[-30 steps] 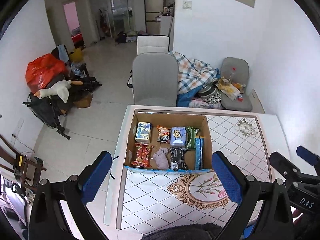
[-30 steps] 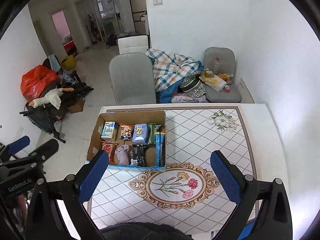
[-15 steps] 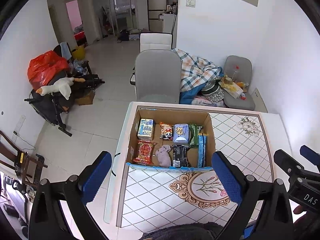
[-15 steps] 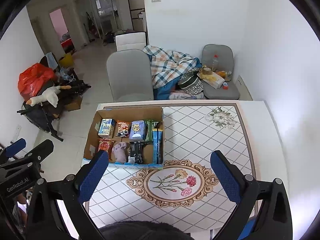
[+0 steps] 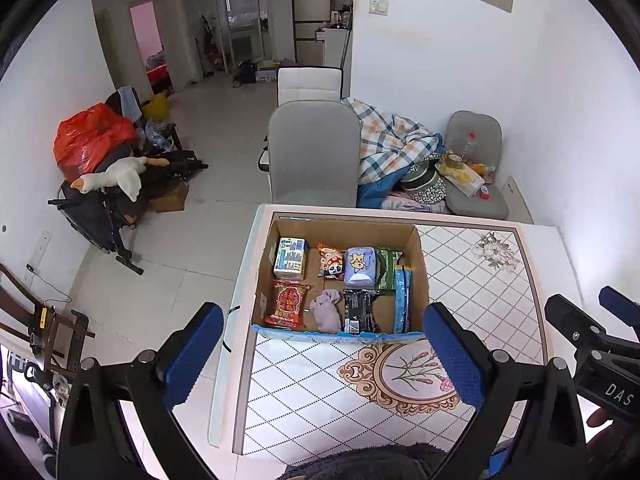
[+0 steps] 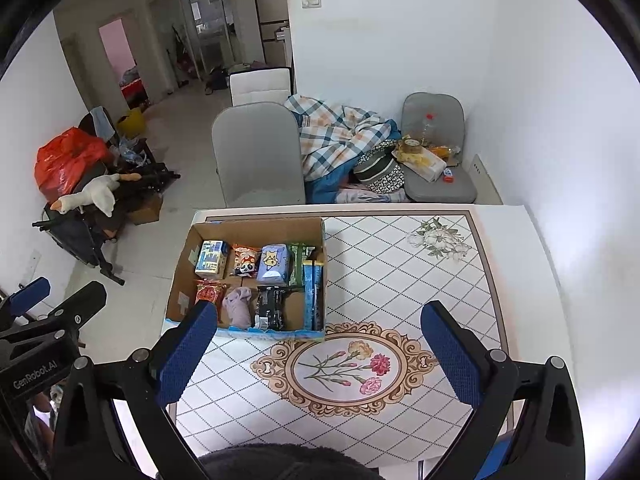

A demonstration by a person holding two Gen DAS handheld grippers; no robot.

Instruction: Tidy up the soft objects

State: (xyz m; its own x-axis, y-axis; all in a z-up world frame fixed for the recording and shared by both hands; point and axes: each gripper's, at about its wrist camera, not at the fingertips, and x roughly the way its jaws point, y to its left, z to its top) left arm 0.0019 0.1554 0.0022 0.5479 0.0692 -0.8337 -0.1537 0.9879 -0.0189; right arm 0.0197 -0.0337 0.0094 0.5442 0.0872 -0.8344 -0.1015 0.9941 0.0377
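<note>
Two grippers, left point(image 5: 322, 354) and right point(image 6: 320, 354), hover with fingers spread wide and empty, near the cardboard box point(image 6: 188, 280) of packets on the patterned surface point(image 6: 400, 280).

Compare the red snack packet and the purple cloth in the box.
The red snack packet is flat, glossy and printed; the purple cloth is plain, crumpled and bunched. The packet lies by the box's left wall, the cloth just to its right. Both lie in the front row of the cardboard box.
</note>
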